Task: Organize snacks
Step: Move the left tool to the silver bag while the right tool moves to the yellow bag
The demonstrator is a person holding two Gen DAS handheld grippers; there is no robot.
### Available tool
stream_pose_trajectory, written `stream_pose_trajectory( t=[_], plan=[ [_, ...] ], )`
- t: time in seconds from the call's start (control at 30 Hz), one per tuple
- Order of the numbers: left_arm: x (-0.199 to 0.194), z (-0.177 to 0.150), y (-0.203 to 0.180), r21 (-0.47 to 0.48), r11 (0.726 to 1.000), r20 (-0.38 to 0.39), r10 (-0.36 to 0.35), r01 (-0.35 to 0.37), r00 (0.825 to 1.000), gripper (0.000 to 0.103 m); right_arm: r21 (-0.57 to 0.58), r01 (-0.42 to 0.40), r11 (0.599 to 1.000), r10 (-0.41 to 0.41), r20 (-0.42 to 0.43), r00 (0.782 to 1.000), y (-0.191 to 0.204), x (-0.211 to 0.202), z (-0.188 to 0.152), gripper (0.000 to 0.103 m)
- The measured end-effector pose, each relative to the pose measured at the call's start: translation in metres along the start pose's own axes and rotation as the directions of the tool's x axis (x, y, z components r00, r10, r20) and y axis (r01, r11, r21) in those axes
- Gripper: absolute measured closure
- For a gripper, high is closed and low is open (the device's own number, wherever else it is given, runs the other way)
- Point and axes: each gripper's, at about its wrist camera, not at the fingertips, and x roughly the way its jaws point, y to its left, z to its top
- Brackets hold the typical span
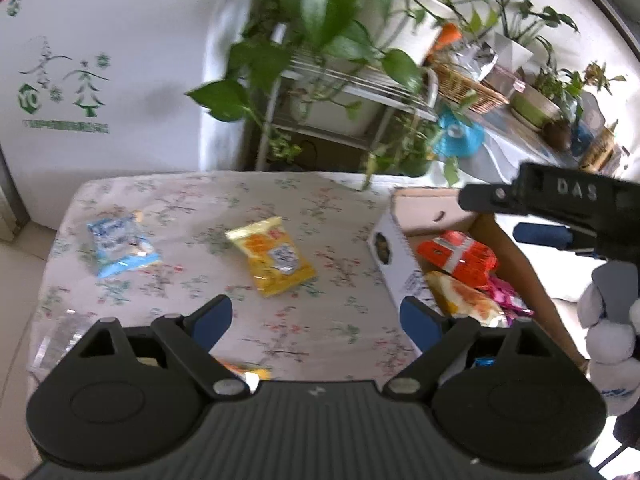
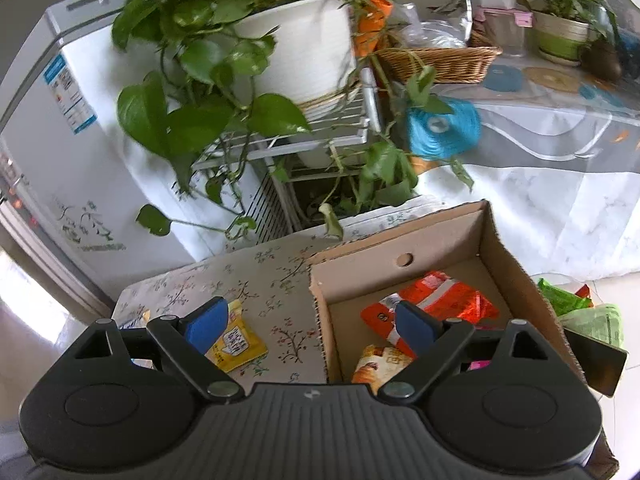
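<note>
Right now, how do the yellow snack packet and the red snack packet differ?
The yellow snack packet lies on the flowered tablecloth, outside the cardboard box; the red snack packet lies inside it. The yellow one lies alone; the red one has other packets beside it. Both lie flat, ungripped.

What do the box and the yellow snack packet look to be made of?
Box: corrugated cardboard, matte brown inside, with fluting showing along the cut top edge. Yellow snack packet: thin glossy plastic film, probably, judging by highlights, wrinkles and crimped end seals.
</note>
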Motion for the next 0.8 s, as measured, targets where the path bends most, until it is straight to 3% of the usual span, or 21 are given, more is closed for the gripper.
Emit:
stream_pose_trajectory(
  t=[0.27, 0.53, 0.67, 0.8],
  plan=[
    [-0.021, 0.008, 0.062, -0.042, 0.996, 0.037, 0.084, -0.083, 0.996, 0.012, -0.101, -0.057, 0.993, 0.056, -0.021, 0.998, 0.025, 0.007, -0.010, 0.009],
    [-0.023, 0.006, 0.128, -0.107, 0.973, 0.019, 0.209, -0.206, 0.978, 0.012, -0.206, -0.139, 0.969, 0.128, -0.064, 0.990, 0.055, 0.017, -0.027, 0.009],
    [-0.014, -0.002, 0.148, -0.106, 0.969, -0.032, 0.222, -0.225, 0.974, 0.012, -0.270, -0.199, 0.942, 0.178, -0.100, 0.979, 0.071, 0.024, -0.040, 0.009],
    [-0.009, -0.009, 0.155, -0.037, 0.977, -0.064, 0.209, -0.212, 0.976, 0.012, -0.349, -0.263, 0.900, 0.224, -0.149, 0.963, 0.088, 0.031, -0.053, 0.009]
  ],
)
